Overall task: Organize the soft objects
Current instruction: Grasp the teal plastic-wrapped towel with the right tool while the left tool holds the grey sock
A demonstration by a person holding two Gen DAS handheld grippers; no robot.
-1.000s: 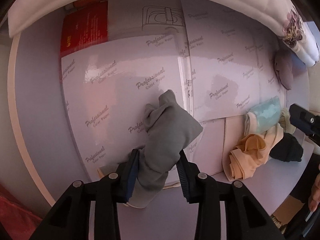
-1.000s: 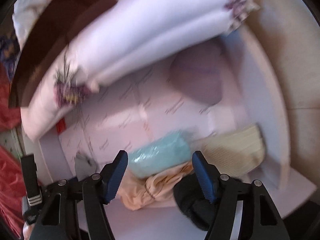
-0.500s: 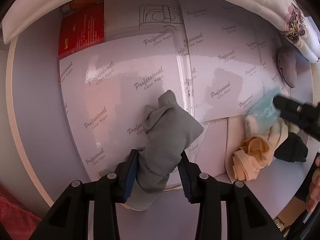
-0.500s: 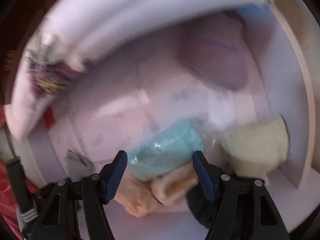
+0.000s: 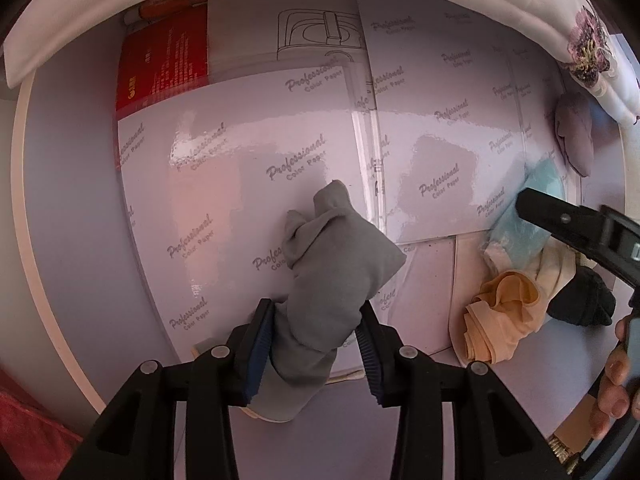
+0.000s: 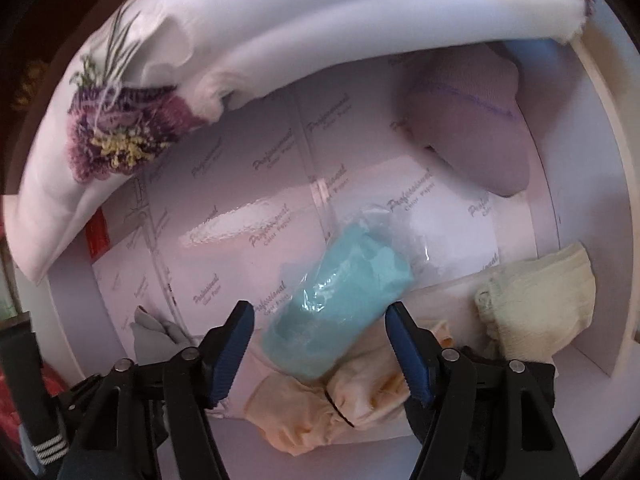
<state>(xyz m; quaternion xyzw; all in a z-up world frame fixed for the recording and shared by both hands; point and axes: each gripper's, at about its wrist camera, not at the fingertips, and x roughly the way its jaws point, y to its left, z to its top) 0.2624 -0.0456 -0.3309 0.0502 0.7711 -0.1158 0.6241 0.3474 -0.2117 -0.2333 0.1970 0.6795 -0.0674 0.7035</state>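
Observation:
My left gripper (image 5: 316,344) is shut on a grey sock (image 5: 332,280), held just above the glossy white paper sheets (image 5: 248,168). My right gripper (image 6: 320,340) is open, its jaws on either side of a light blue roll in clear plastic (image 6: 340,300), not closed on it. The blue roll lies on a peach cloth (image 6: 320,404); both also show in the left wrist view, the blue roll (image 5: 532,216) and the peach cloth (image 5: 500,320). A cream sock (image 6: 536,304) lies right, a lilac sock (image 6: 476,120) at the back, a black sock (image 5: 580,300) lower right.
A white embroidered quilt (image 6: 160,72) hangs over the back of the white drawer wall (image 6: 600,160). A red packet (image 5: 160,68) lies under the sheets at the back left. The drawer's left rim (image 5: 36,240) curves along the left.
My right gripper has moved forward over the pile, so the blue roll now sits between its open jaws. The left gripper keeps its hold on the grey sock, nearly still.

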